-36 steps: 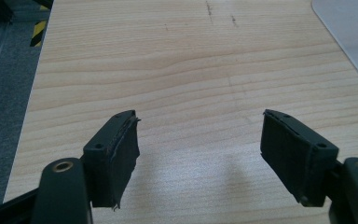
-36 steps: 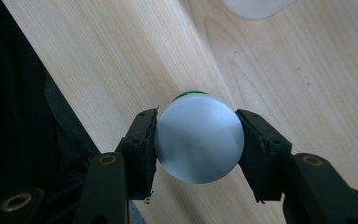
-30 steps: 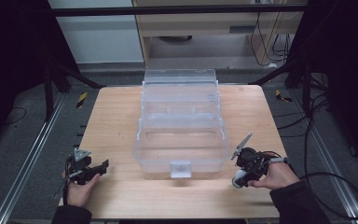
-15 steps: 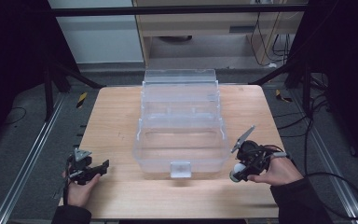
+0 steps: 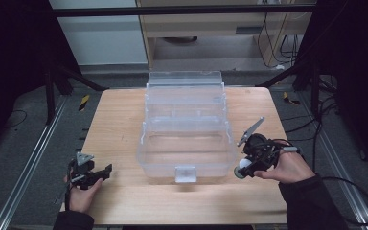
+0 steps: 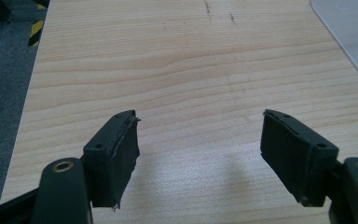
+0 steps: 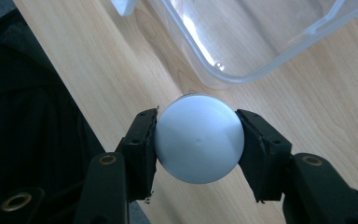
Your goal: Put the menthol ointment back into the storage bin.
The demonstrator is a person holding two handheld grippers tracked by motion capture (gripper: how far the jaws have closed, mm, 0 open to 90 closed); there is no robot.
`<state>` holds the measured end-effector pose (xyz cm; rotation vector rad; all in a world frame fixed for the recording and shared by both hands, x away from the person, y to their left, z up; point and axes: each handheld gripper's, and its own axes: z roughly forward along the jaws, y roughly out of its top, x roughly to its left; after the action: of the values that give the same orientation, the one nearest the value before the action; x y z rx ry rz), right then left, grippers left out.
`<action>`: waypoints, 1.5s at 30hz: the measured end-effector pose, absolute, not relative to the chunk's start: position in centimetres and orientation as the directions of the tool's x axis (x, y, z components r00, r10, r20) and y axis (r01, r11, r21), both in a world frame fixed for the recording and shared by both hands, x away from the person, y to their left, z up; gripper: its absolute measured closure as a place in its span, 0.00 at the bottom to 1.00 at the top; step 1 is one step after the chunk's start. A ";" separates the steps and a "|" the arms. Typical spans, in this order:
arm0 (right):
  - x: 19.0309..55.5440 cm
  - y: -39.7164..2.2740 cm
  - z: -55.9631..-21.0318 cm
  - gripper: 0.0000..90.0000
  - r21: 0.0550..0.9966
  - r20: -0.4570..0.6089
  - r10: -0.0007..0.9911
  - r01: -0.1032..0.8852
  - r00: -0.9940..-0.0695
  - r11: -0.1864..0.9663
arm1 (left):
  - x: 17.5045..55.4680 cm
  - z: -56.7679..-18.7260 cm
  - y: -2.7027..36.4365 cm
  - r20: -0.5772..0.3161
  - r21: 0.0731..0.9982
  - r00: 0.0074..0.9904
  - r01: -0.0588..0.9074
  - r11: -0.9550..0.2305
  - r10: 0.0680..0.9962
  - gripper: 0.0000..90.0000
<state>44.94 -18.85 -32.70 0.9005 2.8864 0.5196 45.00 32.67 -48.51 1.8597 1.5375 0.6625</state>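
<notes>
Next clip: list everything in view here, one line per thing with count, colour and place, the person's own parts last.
Clear plastic bin: one, transparent, middle of the table, open top, small latch tab on its near wall.
White round object: one, pale grey-white, held in the right claw beside the bin's near right corner.
Table: one, light wood, under everything.
Yellow-and-black striped piece: one, on the floor off the table's far left corner.
Left claw: one, black, open over bare wood at the near left.
Right claw: one, black, shut on the white round object.
Hands: two, dark sleeves, bottom edge.
</notes>
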 end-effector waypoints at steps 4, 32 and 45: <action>45.3 -18.5 -31.8 0.56 0.349 0.025 0.561 0.533 -0.828 0.771 | 45.0 -48.5 32.7 -0.012 0.737 0.194 0.665 -0.123 0.981 0.30; 51.2 -14.6 -32.7 0.56 0.398 0.016 0.575 0.533 -0.818 0.747 | 45.1 -48.5 32.7 -0.014 0.736 0.193 0.667 -0.121 0.981 0.30; 52.8 -13.2 -35.1 0.56 0.361 -0.005 0.564 0.525 -0.826 0.771 | 45.1 -48.5 32.8 -0.014 0.737 0.194 0.665 -0.121 0.981 0.30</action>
<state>52.80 -13.19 -35.13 0.8792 2.8487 0.5302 45.05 32.76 -48.49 1.8587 1.5370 0.6598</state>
